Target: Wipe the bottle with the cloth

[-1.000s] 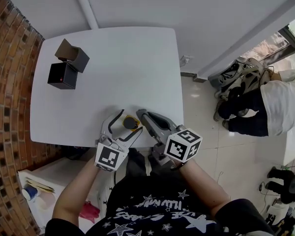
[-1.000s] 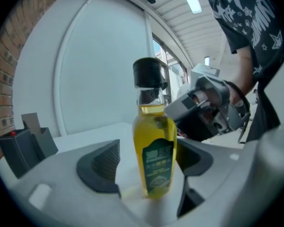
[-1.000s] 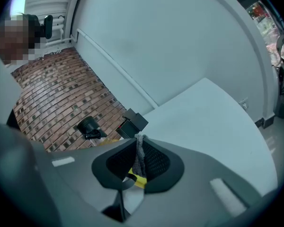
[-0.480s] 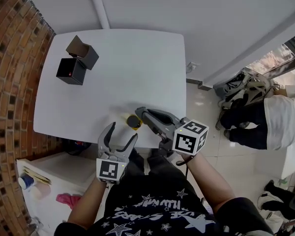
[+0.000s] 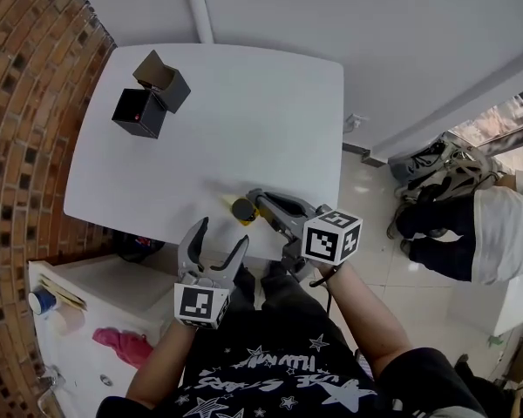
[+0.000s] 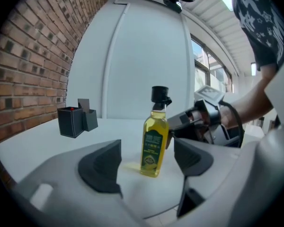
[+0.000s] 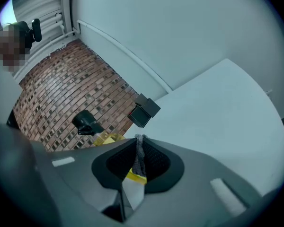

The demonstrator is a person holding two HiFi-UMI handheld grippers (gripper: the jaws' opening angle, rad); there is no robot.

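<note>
Yellow oil bottle (image 5: 241,209) stood upright on white counter (image 5: 244,111), near front edge. Right claw (image 5: 257,200) clenched on grey cloth (image 7: 139,155), held just beside bottle; contact not discernible. Left claw (image 5: 221,235) released, jaws apart, held off counter edge, bottle untouched beyond them. Black boxes (image 5: 151,94) set at far corner.

A white table (image 5: 261,129) is carrying a bottle (image 5: 241,209) near its lower edge and, at upper left, a black box (image 5: 138,114) touching an open box (image 5: 164,83).
</note>
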